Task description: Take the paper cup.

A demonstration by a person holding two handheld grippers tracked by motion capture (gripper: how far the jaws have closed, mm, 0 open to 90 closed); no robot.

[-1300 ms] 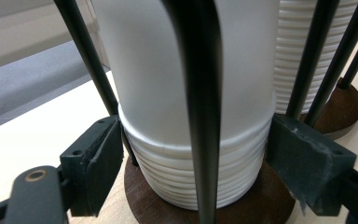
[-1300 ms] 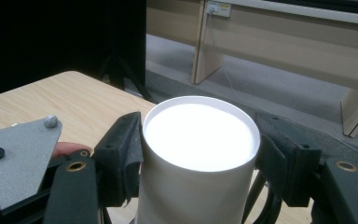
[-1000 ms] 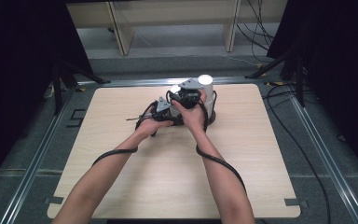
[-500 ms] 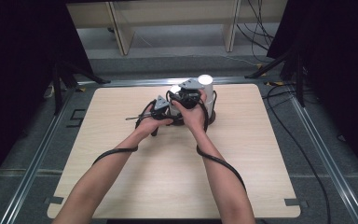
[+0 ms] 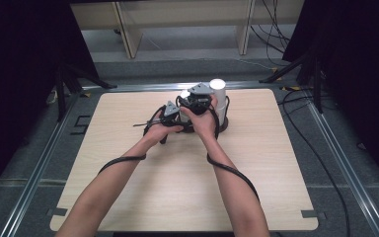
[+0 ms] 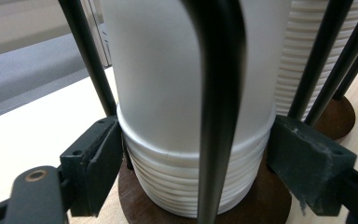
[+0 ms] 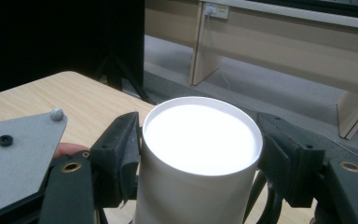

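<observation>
**Right tool loosens on the top cup**

High view: both tools meet at the cup rack (image 5: 220,120) on the worktop (image 5: 128,163).

Left gripper view: the left tool (image 6: 193,154) clamps the lower cup stack (image 6: 191,182).

Right gripper view: the right tool (image 7: 200,154), jaws just opening, flanks the top cup (image 7: 200,158), pads barely off it.

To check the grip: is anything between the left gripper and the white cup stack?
Yes. One black upright rod runs in front of the cup stack, midway between the jaws of the left gripper; its pads touch the stack beside it.

Bright table, dark sides, overexposed white glare
</observation>
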